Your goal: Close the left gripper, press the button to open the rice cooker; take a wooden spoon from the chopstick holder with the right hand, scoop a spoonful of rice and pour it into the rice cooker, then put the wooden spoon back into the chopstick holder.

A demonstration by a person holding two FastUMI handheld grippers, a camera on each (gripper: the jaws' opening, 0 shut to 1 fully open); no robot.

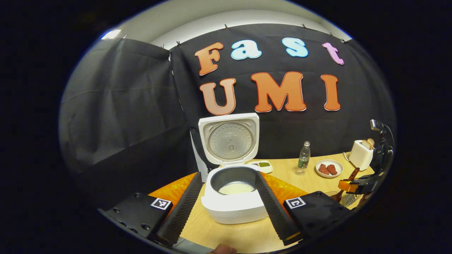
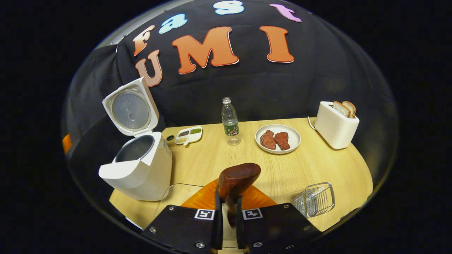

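Rice (image 1: 236, 188) lies white in the pot of the rice cooker (image 1: 233, 208) in the left gripper view. The cooker stands near the front left edge of the tabletop (image 1: 310, 180), and its lid (image 1: 229, 139) stands straight up, so the button job looks done. The left claw (image 1: 226, 206) is wide open, with one finger on each side of the cooker and not touching it. Far to the right, the other claw holds something brown.

In the right gripper view, the right claw (image 2: 229, 211) is squeezed tight on the handle of the wooden spoon (image 2: 236, 181). The spoon bowl points up and looks empty. The wire chopstick holder (image 2: 315, 199) sits just beside it at the front right edge and looks empty too. A clear tub (image 2: 176, 197) stands at the front, next to the cooker; I cannot tell what is in it. My guess is the spoon is either about to scoop or about to go back. A plate (image 2: 295, 135) near the back holds two pieces of meat, and a toaster (image 2: 333, 128) in the back right corner holds bread.
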